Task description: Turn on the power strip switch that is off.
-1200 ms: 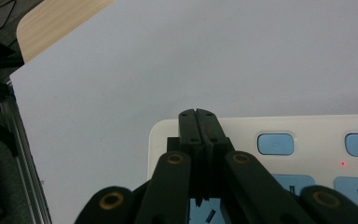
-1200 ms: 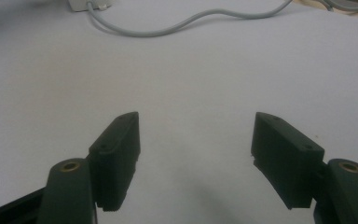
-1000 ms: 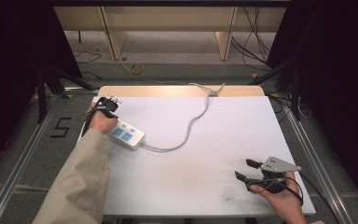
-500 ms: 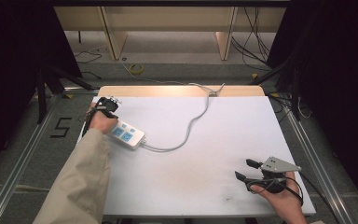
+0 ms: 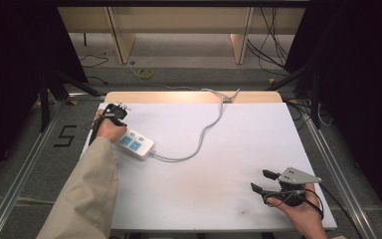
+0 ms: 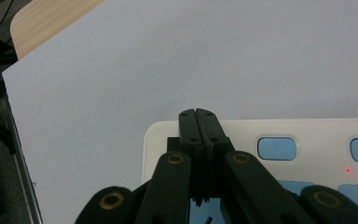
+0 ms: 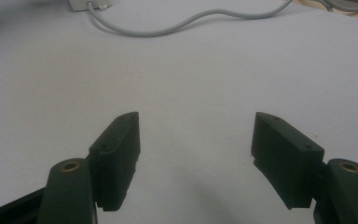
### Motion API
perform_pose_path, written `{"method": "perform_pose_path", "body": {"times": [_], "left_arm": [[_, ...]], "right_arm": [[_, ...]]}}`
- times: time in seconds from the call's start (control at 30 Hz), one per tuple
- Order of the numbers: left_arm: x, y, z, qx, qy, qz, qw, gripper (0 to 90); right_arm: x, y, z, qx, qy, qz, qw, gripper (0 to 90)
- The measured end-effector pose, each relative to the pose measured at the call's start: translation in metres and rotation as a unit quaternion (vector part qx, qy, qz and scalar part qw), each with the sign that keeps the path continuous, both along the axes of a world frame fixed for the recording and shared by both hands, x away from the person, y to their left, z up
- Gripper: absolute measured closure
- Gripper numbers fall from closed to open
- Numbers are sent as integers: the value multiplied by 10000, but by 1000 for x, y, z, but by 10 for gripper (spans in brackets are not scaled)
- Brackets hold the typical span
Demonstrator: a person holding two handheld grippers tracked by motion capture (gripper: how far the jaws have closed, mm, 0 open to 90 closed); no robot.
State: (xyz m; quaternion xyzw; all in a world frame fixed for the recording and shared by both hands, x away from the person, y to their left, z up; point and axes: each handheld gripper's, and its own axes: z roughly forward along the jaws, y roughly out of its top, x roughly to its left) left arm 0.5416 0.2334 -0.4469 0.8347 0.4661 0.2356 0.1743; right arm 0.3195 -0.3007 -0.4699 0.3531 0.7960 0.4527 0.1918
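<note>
1. A white power strip (image 5: pixel 135 144) with pale blue buttons lies on the white table (image 5: pixel 219 159) near its left edge, toward the far left corner, set at a slant to that edge.
2. In the left gripper view, two blue buttons show along the strip's near end (image 6: pixel 307 135) and a small red light glows beside them.
3. A grey cord (image 5: pixel 199 139) leaves the strip's right end, curves across the middle of the table and runs off over the far edge, where a strip of bare wood (image 5: pixel 189 96) shows.
4. The left gripper (image 5: pixel 113 112) sits at the strip's far end, held by a hand in a beige sleeve (image 5: pixel 87 194). Its jaws are pressed together with nothing between them, and their tips (image 6: pixel 198 122) lie over the end of the strip's top face; whether they touch it cannot be told.
5. The right gripper (image 5: pixel 263 181) rests near the table's near right corner, well apart from the strip, a grey three-cornered plate on top. Its jaws stand wide apart over bare table (image 7: pixel 193 140), holding nothing.
6. The cord and the strip's end (image 7: pixel 89 4) appear at the top of the right gripper view.
</note>
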Motion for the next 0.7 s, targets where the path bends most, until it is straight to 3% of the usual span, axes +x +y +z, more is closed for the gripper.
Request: {"method": "perform_pose_path", "body": {"times": [0.23, 0.3, 0.37, 0.47, 0.7], "left_arm": [[0, 1, 0, -20, 50, 11, 10000, 898], [0, 2, 0, 37, 49, 41, 10000, 899], [0, 6, -1, 225, 104, 67, 9997, 898], [-1, 12, -2, -49, 68, 126, 9999, 898], [-2, 11, -1, -78, -34, 67, 9999, 898]], "right_arm": [[0, 0, 0, -2, 2, 2, 10000, 336], [0, 0, 0, -2, 2, 1, 10000, 336], [0, 0, 0, 7, -1, 6, 10000, 336], [0, 0, 0, 2, -3, 12, 10000, 336], [0, 1, 0, -14, 7, 11, 10000, 336]]}}
